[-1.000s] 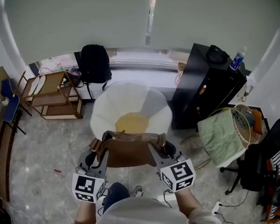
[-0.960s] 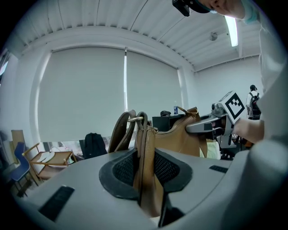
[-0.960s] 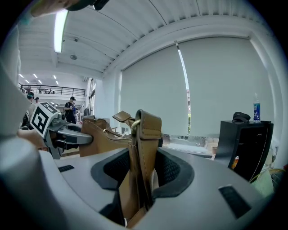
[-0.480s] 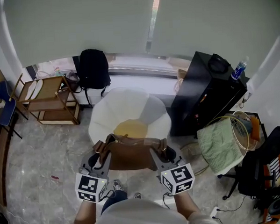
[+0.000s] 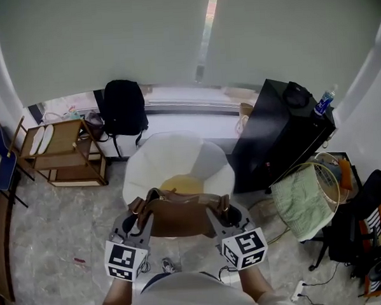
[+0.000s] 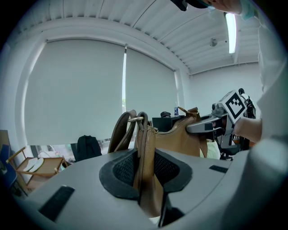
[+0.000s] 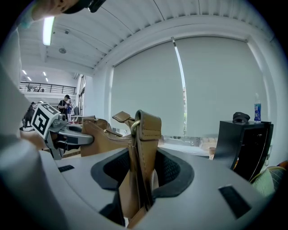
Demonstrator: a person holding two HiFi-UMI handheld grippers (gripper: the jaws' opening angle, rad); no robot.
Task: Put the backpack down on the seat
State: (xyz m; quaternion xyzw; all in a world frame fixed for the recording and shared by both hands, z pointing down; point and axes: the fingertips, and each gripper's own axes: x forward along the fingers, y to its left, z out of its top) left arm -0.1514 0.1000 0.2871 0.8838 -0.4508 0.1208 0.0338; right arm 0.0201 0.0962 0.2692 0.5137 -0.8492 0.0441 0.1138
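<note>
The left tool (image 5: pixel 137 213) and the right tool (image 5: pixel 222 211) are each clenched on a strap end of the brown backpack (image 5: pixel 178 217), which hangs between them over the front edge of the white chair (image 5: pixel 146 158), just short of its yellow cushion (image 5: pixel 182 183). A black cabinet (image 5: pixel 279 141) crowds the chair's right side, a black bag (image 5: pixel 122 107) leans on the window ledge behind, and a wooden shelf (image 5: pixel 60 152) stands to the left. Pale marble floor (image 5: pixel 51 226); grey blinds (image 5: pixel 108 44) cover the window.

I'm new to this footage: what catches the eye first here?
A brown bag hangs between the left gripper and the right gripper, each clamped on one end. Beyond it stands a white chair with a yellow cushion; a black backpack sits farther back, left.
</note>
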